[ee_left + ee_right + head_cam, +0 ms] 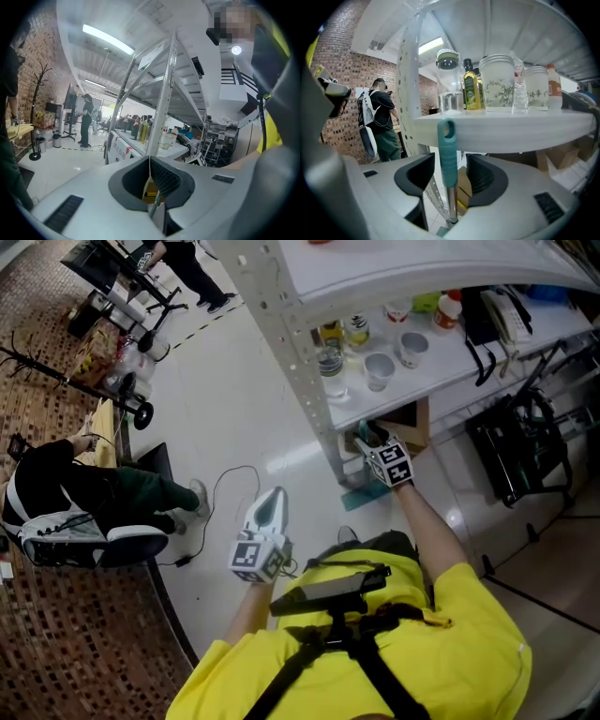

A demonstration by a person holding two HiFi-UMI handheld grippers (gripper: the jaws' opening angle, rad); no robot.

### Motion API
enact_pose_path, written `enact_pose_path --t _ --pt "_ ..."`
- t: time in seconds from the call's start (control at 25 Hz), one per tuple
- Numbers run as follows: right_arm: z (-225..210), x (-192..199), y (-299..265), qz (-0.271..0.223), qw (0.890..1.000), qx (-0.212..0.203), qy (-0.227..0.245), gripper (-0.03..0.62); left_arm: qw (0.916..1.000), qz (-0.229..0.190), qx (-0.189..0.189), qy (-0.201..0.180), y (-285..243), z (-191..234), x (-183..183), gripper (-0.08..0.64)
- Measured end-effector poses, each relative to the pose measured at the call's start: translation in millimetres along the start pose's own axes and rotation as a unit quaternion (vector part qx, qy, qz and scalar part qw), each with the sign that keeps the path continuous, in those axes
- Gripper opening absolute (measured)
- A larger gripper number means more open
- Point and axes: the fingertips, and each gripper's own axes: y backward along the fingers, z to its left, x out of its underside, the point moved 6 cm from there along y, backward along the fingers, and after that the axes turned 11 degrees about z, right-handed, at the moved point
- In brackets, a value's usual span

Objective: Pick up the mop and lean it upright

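Observation:
The mop's teal handle [449, 154] stands upright with its looped top resting against the front edge of the white shelf [511, 129]; its metal shaft runs down to the floor. My right gripper [451, 177] is open, a pad on each side of the handle with a gap to both. In the head view the right gripper [368, 435] reaches toward the shelf post [305, 381], and a teal piece [360, 495] lies on the floor below it. My left gripper [265, 507] is held lower and to the left, away from the mop. Its pads [161, 180] meet, with nothing between them.
The shelf carries oil bottles [471, 86], a glass jar [449, 84] and patterned cups [502, 84]. A cardboard box [412, 423] sits under it. A black stand and bag [520, 446] are at the right. A seated person [84, 493] and a cable [225, 498] are on the left.

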Motion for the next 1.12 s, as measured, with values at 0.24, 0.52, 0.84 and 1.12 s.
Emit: enact_pose_path --t 0.24,0.52,0.84,1.12 --pt "8.7 -16.0 67.1 -0.058 0.998 0.001 -0.035 0.216 1.0000 0.006 0.005 0.004 -7.7 3.5 4.2 0.014" --pt "42.9 -61.2 221.7 -0.181 0.983 0.013 -0.033 0.173 0.9998 -0.006 0.012 0.013 -8.2 -1.8 -3.8 0.014" --pt "48.2 -68.4 281.5 -0.216 0.974 0.048 -0.050 0.008 0.9983 -0.046 0.037 -0.004 0.1 -16.5 -30.0 0.014" --pt "63.0 -54.6 263.3 -0.204 0.975 0.002 -0.085 0.006 0.9962 -0.072 0.049 -0.010 6.2 -26.8 -33.2 0.014"
